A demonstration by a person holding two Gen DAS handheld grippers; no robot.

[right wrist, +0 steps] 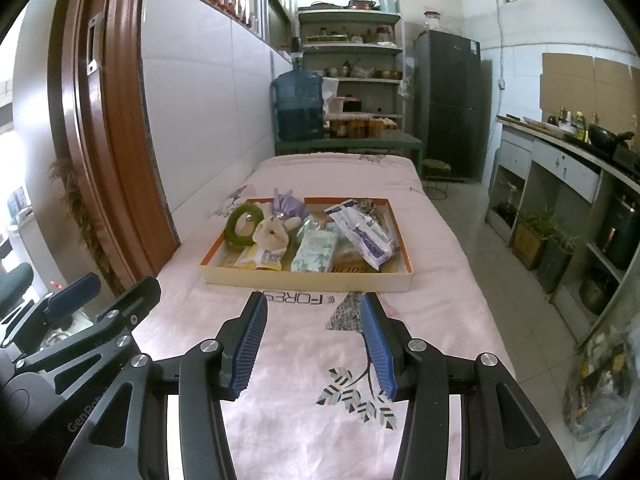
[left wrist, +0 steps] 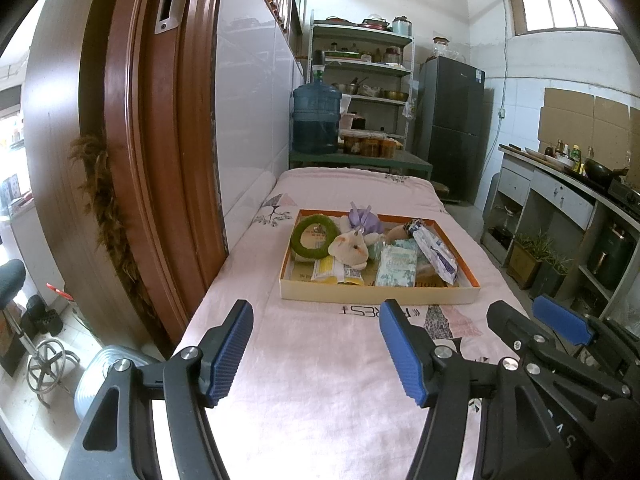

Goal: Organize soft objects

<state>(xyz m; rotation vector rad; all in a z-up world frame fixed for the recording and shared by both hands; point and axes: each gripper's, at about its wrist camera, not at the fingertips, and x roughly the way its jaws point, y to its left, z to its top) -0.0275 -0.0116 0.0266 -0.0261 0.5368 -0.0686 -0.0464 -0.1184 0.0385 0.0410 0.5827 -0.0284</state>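
Observation:
A shallow cardboard tray (left wrist: pixel 376 295) (right wrist: pixel 304 279) with an orange inner rim sits mid-table on the pink cloth. In it lie a green ring (left wrist: pixel 314 236) (right wrist: pixel 242 226), a cream plush toy (left wrist: pixel 350 249) (right wrist: pixel 272 236), a purple sachet (left wrist: pixel 362 219) (right wrist: pixel 289 206), a floral tissue pack (left wrist: pixel 396 266) (right wrist: pixel 314 256), a white-and-blue pouch (left wrist: pixel 436 252) (right wrist: pixel 366 236) and yellow packets (left wrist: pixel 336 272) (right wrist: pixel 258 259). My left gripper (left wrist: pixel 316 354) hovers open over bare cloth in front of the tray. My right gripper (right wrist: pixel 314 346) is open too, nothing between its pads, beside the left one (right wrist: pixel 76 292).
The pink-covered table (left wrist: pixel 320 400) (right wrist: pixel 440 280) runs along a tiled wall and brown door frame (left wrist: pixel 152 160) on the left. A water jug (left wrist: pixel 316 120) and shelves stand beyond its far end. A fridge (left wrist: pixel 452 120), kitchen counter (right wrist: pixel 560 160) and potted plants (right wrist: pixel 532 236) line the right.

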